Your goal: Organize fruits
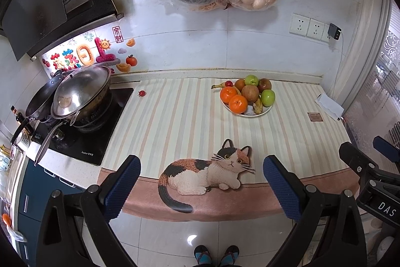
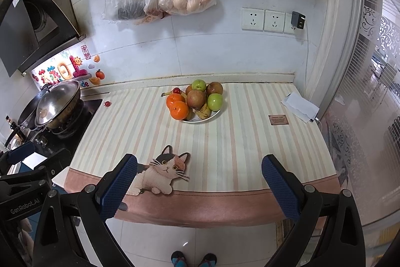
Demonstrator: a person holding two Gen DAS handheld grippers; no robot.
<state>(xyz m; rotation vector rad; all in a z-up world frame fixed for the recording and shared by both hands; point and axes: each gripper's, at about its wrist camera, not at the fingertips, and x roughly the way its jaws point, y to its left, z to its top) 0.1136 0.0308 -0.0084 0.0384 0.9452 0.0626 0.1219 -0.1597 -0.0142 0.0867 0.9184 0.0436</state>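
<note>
The right gripper [image 2: 200,182] hung wide apart and empty over the near edge of the striped mat [image 2: 250,142], above the cat picture [image 2: 162,172]. Farther back a white plate [image 2: 212,115] carried piled fruit: two oranges [image 2: 178,109] at the left, green apples [image 2: 215,101], brownish apples [image 2: 196,98], and bananas [image 2: 203,111]. One small red fruit [image 2: 107,103] lay alone near the stove [image 2: 75,121]. The left gripper [image 2: 22,154] showed at the left edge.

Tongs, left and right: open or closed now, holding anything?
Left tongs: open, holding nothing.
Right tongs: open, holding nothing.
</note>
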